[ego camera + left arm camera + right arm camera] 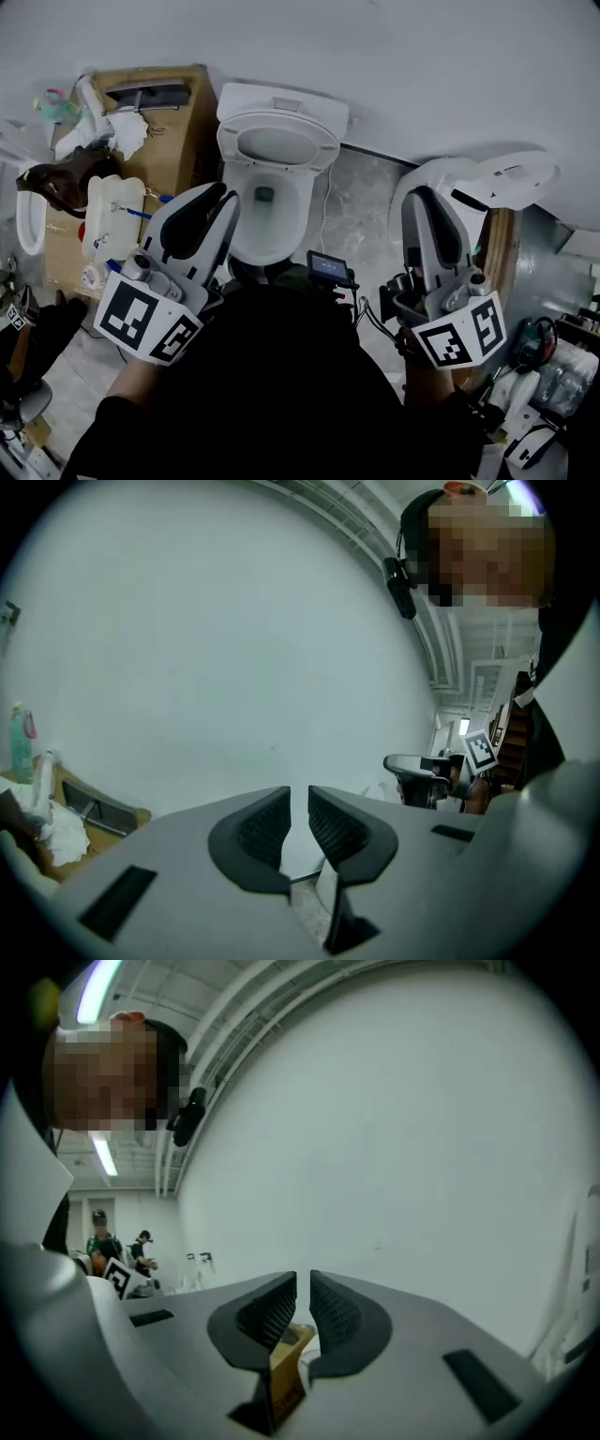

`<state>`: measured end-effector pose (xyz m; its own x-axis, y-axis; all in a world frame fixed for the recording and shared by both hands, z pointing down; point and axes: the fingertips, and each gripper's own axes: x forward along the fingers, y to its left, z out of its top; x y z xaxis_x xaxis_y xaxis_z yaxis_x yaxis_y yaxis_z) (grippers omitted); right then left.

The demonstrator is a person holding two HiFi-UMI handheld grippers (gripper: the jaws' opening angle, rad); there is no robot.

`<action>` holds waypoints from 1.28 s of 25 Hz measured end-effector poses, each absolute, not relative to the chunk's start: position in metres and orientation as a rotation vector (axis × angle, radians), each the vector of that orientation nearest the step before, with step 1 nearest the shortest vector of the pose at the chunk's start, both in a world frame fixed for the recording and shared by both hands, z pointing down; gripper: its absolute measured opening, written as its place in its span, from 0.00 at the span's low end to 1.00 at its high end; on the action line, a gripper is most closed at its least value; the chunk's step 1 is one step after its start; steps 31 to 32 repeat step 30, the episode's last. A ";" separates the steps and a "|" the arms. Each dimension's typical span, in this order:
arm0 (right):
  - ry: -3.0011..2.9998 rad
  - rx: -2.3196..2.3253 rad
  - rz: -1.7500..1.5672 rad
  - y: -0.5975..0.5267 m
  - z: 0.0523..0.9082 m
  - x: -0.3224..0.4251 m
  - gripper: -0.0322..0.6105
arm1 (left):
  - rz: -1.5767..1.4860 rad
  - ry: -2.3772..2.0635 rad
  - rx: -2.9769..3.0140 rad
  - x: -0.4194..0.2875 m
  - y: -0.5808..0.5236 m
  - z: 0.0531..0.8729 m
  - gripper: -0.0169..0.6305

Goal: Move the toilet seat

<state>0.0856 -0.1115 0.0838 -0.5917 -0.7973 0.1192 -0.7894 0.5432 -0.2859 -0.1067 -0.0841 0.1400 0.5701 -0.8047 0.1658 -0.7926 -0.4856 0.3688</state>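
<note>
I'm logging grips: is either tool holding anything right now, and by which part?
Nothing is held. The left tool and right tool are both shut with nothing between their jaws, away from the toilet.

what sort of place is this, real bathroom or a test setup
Probably a test or training setup in a large hall, not a home bathroom: a toilet with a second toilet nearby, a cardboard box beside it, strip lights on a high ceiling.

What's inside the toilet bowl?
Just a dark drain hole at the bottom of the white toilet bowl. Its near rim is hidden behind the left gripper and the person's dark top.
</note>
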 end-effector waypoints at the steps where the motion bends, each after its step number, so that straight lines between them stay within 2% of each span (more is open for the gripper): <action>1: 2.773 -1.352 -0.512 -0.104 0.088 0.074 0.15 | -0.046 -1.288 2.413 -0.106 -0.084 0.137 0.13; 8: 2.895 -1.186 -0.571 -0.076 0.107 0.036 0.14 | -0.021 -1.259 2.420 -0.100 -0.080 0.142 0.12; 32: 2.894 -1.215 -0.620 -0.080 0.115 0.040 0.14 | 0.023 -1.317 2.423 -0.109 -0.085 0.145 0.12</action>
